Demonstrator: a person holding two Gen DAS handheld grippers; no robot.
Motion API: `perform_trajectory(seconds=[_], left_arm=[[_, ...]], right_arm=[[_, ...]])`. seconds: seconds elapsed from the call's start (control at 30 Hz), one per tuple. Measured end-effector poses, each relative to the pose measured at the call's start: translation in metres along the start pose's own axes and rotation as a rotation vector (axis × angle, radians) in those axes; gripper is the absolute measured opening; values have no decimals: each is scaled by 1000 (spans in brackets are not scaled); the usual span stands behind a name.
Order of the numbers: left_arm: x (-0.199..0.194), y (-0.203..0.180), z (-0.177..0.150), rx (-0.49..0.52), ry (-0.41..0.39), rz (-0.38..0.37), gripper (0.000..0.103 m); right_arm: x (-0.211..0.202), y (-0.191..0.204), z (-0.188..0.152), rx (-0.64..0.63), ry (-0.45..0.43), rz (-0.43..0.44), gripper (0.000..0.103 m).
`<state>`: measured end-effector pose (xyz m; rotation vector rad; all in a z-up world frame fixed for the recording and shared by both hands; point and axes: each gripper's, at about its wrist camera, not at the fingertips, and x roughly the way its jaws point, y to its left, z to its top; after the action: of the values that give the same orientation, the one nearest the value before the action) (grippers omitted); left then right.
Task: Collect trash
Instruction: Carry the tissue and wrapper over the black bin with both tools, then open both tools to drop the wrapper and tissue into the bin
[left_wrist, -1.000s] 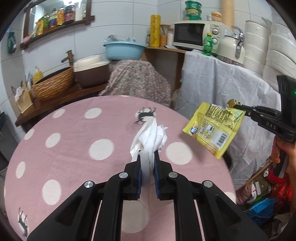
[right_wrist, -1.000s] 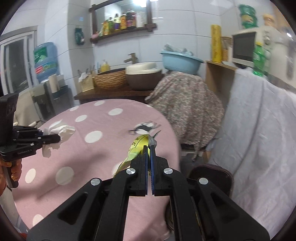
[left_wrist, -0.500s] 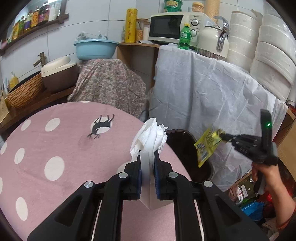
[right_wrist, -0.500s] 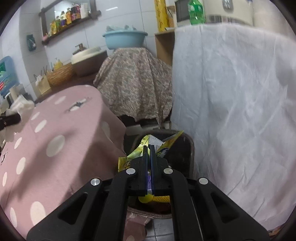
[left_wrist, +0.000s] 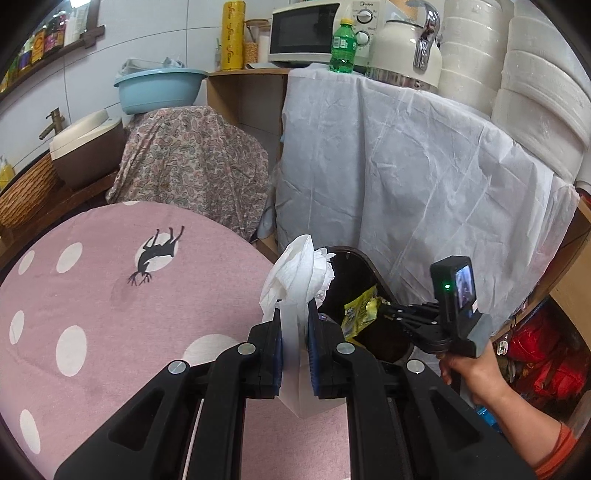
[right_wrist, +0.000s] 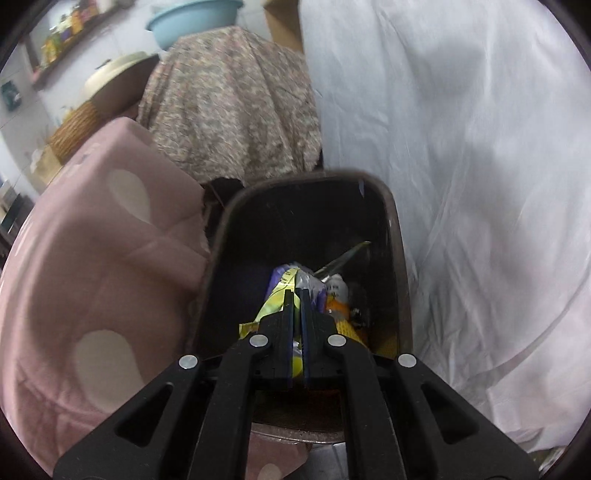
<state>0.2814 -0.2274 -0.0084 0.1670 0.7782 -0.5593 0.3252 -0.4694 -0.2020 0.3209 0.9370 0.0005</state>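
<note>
Since a second ago the right gripper (right_wrist: 296, 295) has dropped from above the pink dotted table (left_wrist: 92, 332) down into the dark trash bin (right_wrist: 391, 229), fingers still pinched on the yellow snack wrapper (right_wrist: 275, 295), which now hangs inside the bin over other rubbish. Meanwhile the left gripper (left_wrist: 295, 325) has slid toward the bin-side edge of the table, clamped on a crumpled white tissue (left_wrist: 295, 273) just short of the bin's rim.

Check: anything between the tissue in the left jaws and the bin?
Nothing: left wrist view shows tissue overlapping the bin rim, no object between.
</note>
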Motion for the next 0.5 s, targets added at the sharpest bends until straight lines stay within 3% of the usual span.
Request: perform_trajectory(seconds=[0.03,0.1,0.17,0.3,0.5], left_arm=[[3,-2,0,2,6,-3,12],[8,-7,1,7,14,-4,12],[15,-13,4,11,27,-13,12],[29,-26,13,14,48,-46,12],[58,-58,22,54,77,-66,12]], right_arm=[[5,-1,-2,9,12,-8,9],[10,-2,-5,18,30,-21,28],[8,-4,-7,28,3,-32,57],[-6,-4,-11,53,-37,-8,59],[-47,7,-28,-1,-145,-123,91]])
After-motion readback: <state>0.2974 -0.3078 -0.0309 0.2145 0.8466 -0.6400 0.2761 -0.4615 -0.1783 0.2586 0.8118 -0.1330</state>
